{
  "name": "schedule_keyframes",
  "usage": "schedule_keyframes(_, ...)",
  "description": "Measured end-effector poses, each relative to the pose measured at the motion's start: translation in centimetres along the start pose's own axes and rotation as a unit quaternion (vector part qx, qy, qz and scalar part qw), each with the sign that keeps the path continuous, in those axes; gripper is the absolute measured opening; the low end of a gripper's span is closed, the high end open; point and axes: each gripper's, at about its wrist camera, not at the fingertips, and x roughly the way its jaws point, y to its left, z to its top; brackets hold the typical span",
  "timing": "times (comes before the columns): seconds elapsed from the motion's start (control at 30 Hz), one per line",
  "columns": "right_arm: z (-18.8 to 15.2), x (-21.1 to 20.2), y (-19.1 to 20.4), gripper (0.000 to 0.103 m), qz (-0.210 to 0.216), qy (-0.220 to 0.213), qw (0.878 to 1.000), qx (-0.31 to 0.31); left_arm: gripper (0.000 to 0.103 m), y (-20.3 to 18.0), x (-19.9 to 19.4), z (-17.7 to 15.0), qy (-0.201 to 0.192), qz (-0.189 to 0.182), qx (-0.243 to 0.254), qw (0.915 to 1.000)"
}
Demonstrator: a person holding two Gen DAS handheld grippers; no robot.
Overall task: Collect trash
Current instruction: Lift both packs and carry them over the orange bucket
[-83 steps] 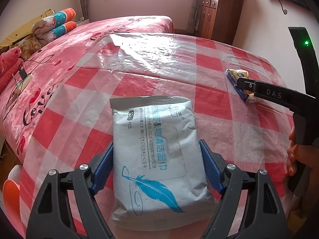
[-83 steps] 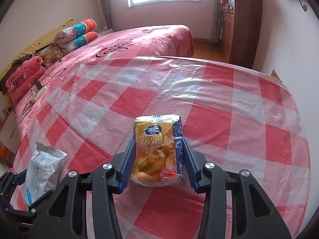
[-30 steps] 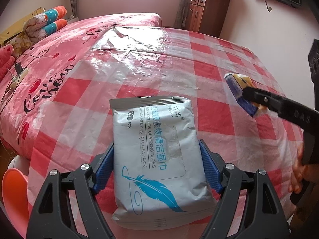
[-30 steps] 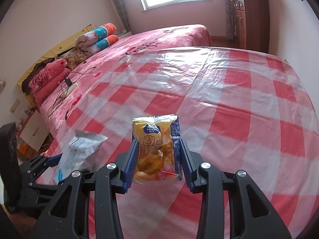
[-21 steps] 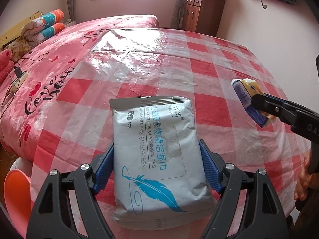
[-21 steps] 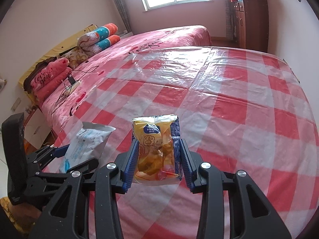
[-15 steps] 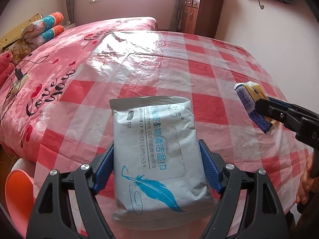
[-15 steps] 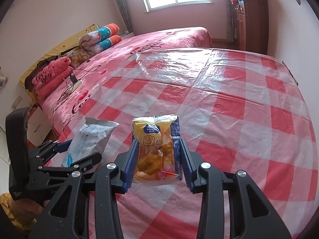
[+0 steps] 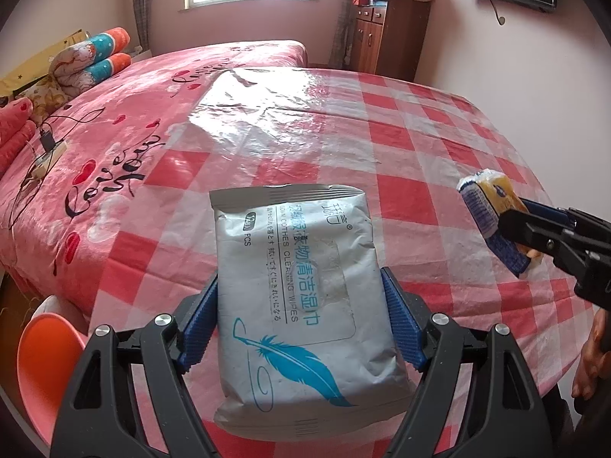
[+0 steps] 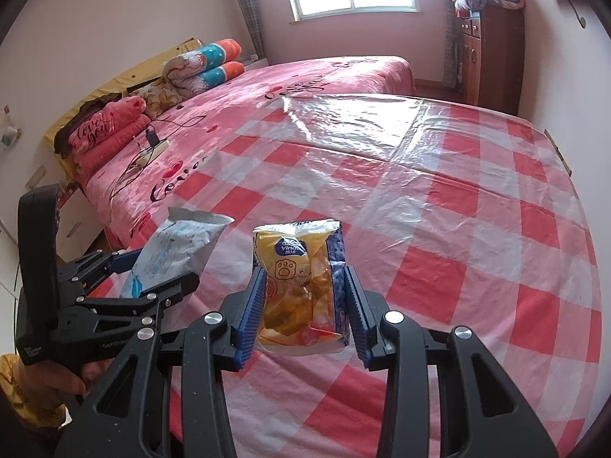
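My left gripper (image 9: 301,313) is shut on a grey wet-wipes pack with a blue feather print (image 9: 301,286) and holds it above the near edge of the red-and-white checked table (image 9: 401,145). My right gripper (image 10: 303,305) is shut on a yellow snack wrapper (image 10: 299,282) and holds it above the table (image 10: 458,229). The right gripper shows in the left wrist view (image 9: 508,229) at the right with the wrapper (image 9: 492,206). The left gripper shows in the right wrist view (image 10: 152,271) at the left with the wipes pack (image 10: 179,244).
A pink bed (image 9: 126,114) lies left of the table, with rolled blankets (image 10: 202,65) and a charger cable (image 9: 46,145). An orange stool (image 9: 42,358) stands at the lower left. A wooden cabinet (image 9: 389,34) stands by the far wall.
Both grippers have drawn back and up from the table, each still holding its item. The right gripper with the wrapper has dropped lower at the right of the left wrist view.
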Motion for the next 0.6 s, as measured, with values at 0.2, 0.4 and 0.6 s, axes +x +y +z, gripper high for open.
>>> schedule_keyframes(0.2,-0.3,-0.3,1.9,0.042,0.005,0.003,1.000,-0.015,0.079,1.0,-1.2,-0.5,-0.009,0.008,-0.004,0.9999)
schedule_keyframes(0.4,-0.3,-0.3,3.7,0.042,0.010,0.007,0.999,-0.031,0.079,2.4,-1.9,-1.0,-0.011,0.012,-0.014,0.9998)
schedule_keyframes(0.6,0.0,-0.2,5.6,0.042,0.018,0.010,0.999,-0.047,0.079,4.1,-2.5,-1.6,-0.011,0.019,-0.024,0.9995)
